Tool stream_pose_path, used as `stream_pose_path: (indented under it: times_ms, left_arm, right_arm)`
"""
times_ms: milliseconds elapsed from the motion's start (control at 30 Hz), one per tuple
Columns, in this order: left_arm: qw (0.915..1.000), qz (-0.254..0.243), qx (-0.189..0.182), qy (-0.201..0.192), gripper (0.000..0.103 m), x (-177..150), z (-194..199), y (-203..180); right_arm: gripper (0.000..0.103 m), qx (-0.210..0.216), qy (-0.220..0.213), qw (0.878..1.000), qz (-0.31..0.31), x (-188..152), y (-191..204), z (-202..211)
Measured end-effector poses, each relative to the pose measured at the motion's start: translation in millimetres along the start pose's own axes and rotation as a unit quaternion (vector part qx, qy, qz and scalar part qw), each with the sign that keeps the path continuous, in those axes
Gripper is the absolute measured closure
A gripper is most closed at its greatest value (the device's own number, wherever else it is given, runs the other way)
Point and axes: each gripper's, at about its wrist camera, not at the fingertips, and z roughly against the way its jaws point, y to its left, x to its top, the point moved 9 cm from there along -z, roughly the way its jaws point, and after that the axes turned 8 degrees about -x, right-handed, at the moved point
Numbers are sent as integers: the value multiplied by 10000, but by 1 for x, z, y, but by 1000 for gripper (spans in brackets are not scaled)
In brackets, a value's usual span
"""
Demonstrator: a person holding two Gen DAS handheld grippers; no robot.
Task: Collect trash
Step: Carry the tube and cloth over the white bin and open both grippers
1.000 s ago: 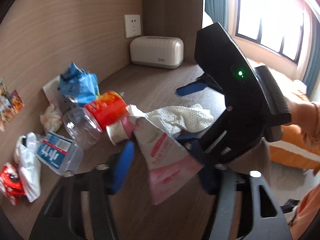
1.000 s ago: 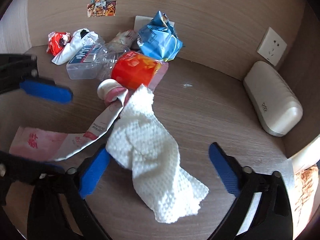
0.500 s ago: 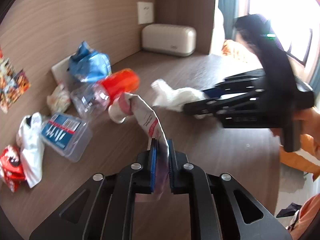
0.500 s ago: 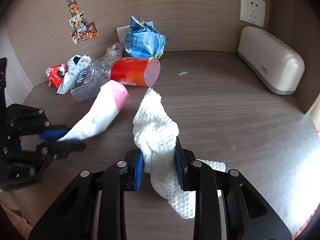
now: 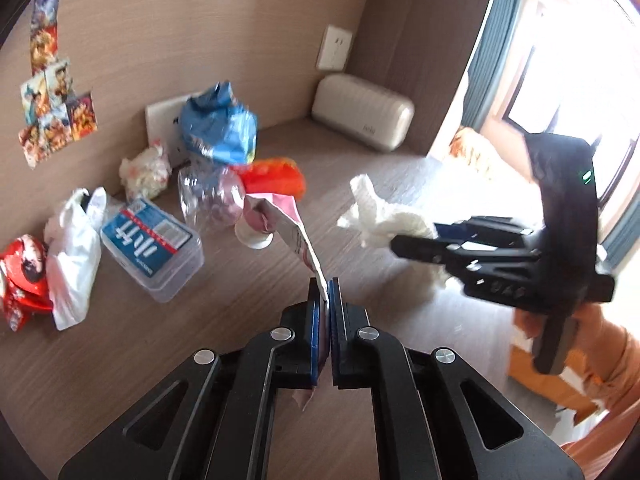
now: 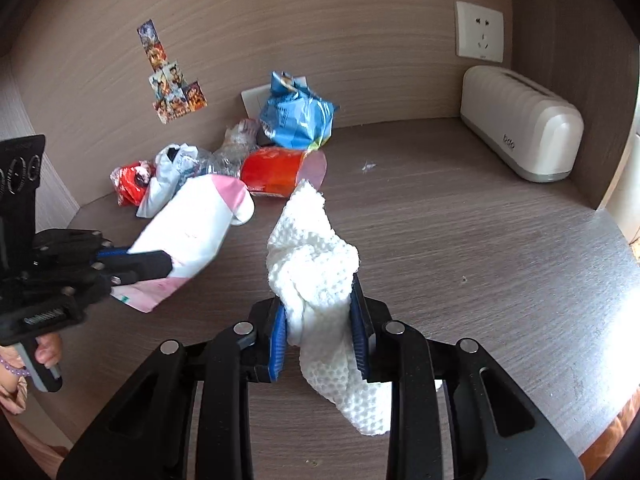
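Closing since before, left gripper [image 5: 324, 300] pinching pink wrapper [image 5: 296, 236]

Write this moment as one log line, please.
left tool: shut on pink tube | right tool: shut on white towel | rest of trash: on desk

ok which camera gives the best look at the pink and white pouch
The right wrist view. There the pink and white pouch shows its broad side, from the white cap to the flat end clamped in the left tool. The left wrist view sees the pouch nearly edge-on, running away from the pads.
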Motion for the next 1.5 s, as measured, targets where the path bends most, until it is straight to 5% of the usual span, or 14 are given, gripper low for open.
stream_pose_path:
  times_ms: [433,733,1167,1500]
  left_arm:
    - [9967,-579,-561,-135,99,33,23,-93]
    - [9818,-1285,-1399,85,99,33,-1,-208]
    - [9537,-1889,-2175,867,99,-28,-66,-338]
    - [9333,-2163,-2213,1824,99,-118,-166,-369]
  right_arm:
    - [74,-256,-636,9963,-527,10,-22,110]
    - [74,-1005,-937,9827,-1242,-36,-80,213]
    - [74,-1616,-869,9563,-2279,-131,-146,282]
    - [74,-1797,-347,9378,-2951,-227,-200,244]
